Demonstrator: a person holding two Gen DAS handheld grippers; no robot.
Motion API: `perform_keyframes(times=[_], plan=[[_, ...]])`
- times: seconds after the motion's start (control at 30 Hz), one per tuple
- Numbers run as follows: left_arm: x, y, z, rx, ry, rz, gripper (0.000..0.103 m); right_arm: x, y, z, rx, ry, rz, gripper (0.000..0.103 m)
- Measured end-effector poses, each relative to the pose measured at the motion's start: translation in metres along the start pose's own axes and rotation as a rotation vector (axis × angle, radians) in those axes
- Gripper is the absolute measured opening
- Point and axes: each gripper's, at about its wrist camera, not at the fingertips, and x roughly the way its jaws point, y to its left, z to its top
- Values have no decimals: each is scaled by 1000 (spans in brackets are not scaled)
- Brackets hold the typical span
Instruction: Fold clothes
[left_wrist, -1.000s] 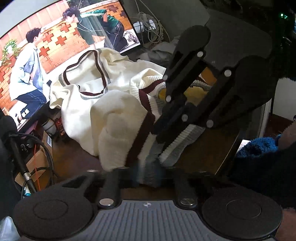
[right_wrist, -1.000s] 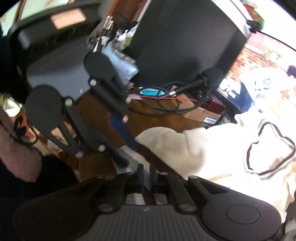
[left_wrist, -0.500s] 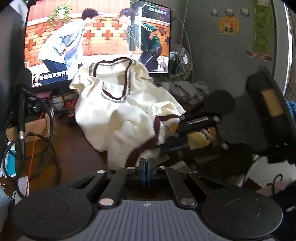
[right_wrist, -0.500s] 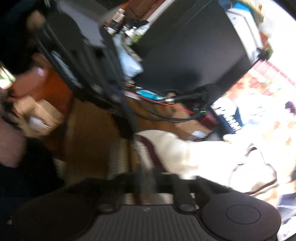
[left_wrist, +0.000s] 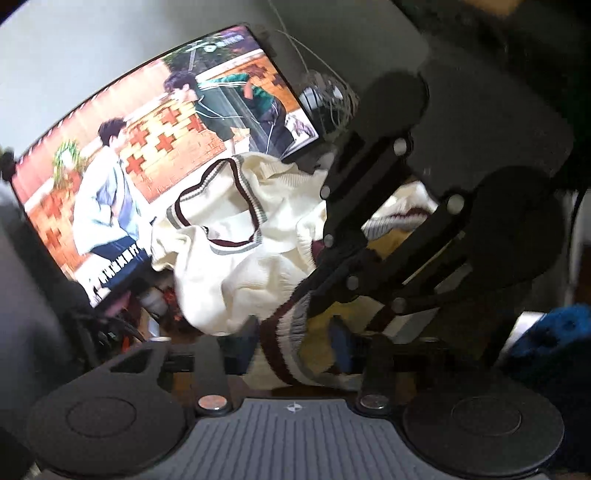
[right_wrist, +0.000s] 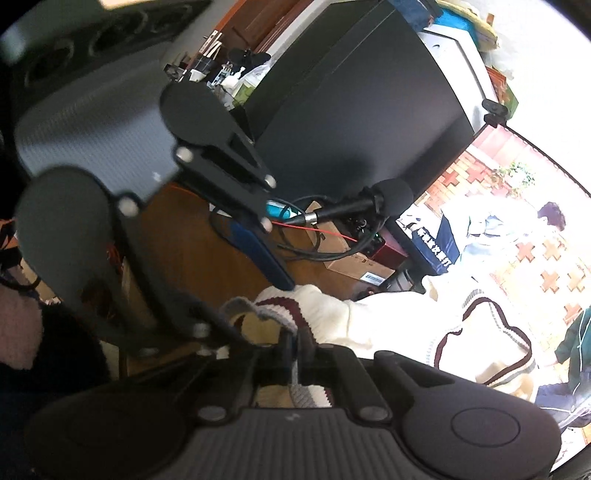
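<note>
Right wrist view: my right tool (right_wrist: 295, 345) clenched on sweater (right_wrist: 399, 325) striped hem; left tool (left_wrist: 295, 349) probably gripping hem too. Soft, floppy knit; I'd hold hem corners.

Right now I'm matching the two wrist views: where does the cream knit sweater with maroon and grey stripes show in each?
Left wrist: cream knit sweater fills the centre, below the lit TV screen.
Right wrist: sweater at lower centre-right, screen at right.
Shared landmark: the sweater's V-neck trim.

Both wrist views look closely along their fingers, sharing the sweater (left_wrist: 236, 273) and television (left_wrist: 155, 147)
</note>
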Motion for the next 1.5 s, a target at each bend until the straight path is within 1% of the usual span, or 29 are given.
perform_keyframes(times=[0.07,0.1,0.13,0.2,0.23,0.3,0.33,0.37,0.4,0.43,0.5,0.53,0.63,0.67,0.73,0.77,0.83,0.93,1.03,1.07,1.1,1.13,1.17,1.2,1.23,1.33,1.4,1.47,1.5], plan=[[3,-1,1,23,9,5,22,0,1,0,7,2,-6,1],[4,-1,1,27,12,5,21,0,1,-1,8,1,-14,1],[4,-1,0,22,10,5,18,-1,1,-1,12,2,-20,1],[5,1,-2,2,5,9,6,-4,-4,-3,65,-2,-19,1],[6,3,-3,-22,1,14,4,-6,-7,-4,92,-4,-19,3],[7,14,-5,-123,-3,-14,4,-21,-16,-12,198,-5,-32,3],[6,22,-8,-201,-13,-38,4,-28,-21,-16,252,-6,-39,4],[6,31,-10,-272,-24,-63,4,-42,-28,-25,333,3,-71,7],[6,40,-14,-354,-42,-86,4,-55,-34,-34,415,12,-110,18],[5,47,-18,-410,-62,-94,4,-70,-39,-44,504,24,-163,33],[5,60,-25,-495,-95,-114,4,-96,-39,-65,641,57,-251,46],[4,65,-29,-533,-109,-128,4,-108,-39,-75,709,74,-296,47],[5,78,-41,-668,-147,-211,5,-121,-24,-93,800,163,-377,47],[6,81,-44,-701,-147,-226,6,-121,-18,-96,842,177,-393,47],[7,83,-48,-746,-142,-241,6,-117,-10,-98,929,165,-376,46],[8,83,-49,-760,-139,-240,6,-113,-8,-96,965,140,-356,46],[8,83,-50,-782,-141,-235,6,-103,-3,-86,959,122,-345,45],[5,83,-51,-796,-144,-227,6,-79,-1,-66,838,134,-382,45],[2,82,-51,-800,-146,-218,6,-54,10,-52,686,188,-394,45],[1,82,-51,-801,-147,-215,6,-46,14,-50,631,215,-428,43],[1,82,-52,-796,-148,-207,6,-39,17,-49,585,244,-483,38],[0,82,-52,-793,-149,-198,6,-37,20,-50,557,266,-525,30],[-1,82,-52,-795,-148,-195,6,-36,22,-54,536,295,-560,28],[-2,83,-53,-796,-147,-192,6,-41,20,-60,568,309,-579,24],[-2,84,-55,-799,-144,-189,6,-46,18,-66,601,322,-598,23],[-1,86,-60,-808,-126,-177,5,-64,12,-85,708,337,-648,23],[0,89,-64,-832,-117,-178,5,-76,12,-95,766,346,-690,24],[-1,90,-69,-849,-108,-181,5,-84,14,-102,793,362,-705,24],[-2,89,-71,-854,-103,-181,5,-87,14,-105,819,361,-695,24]])
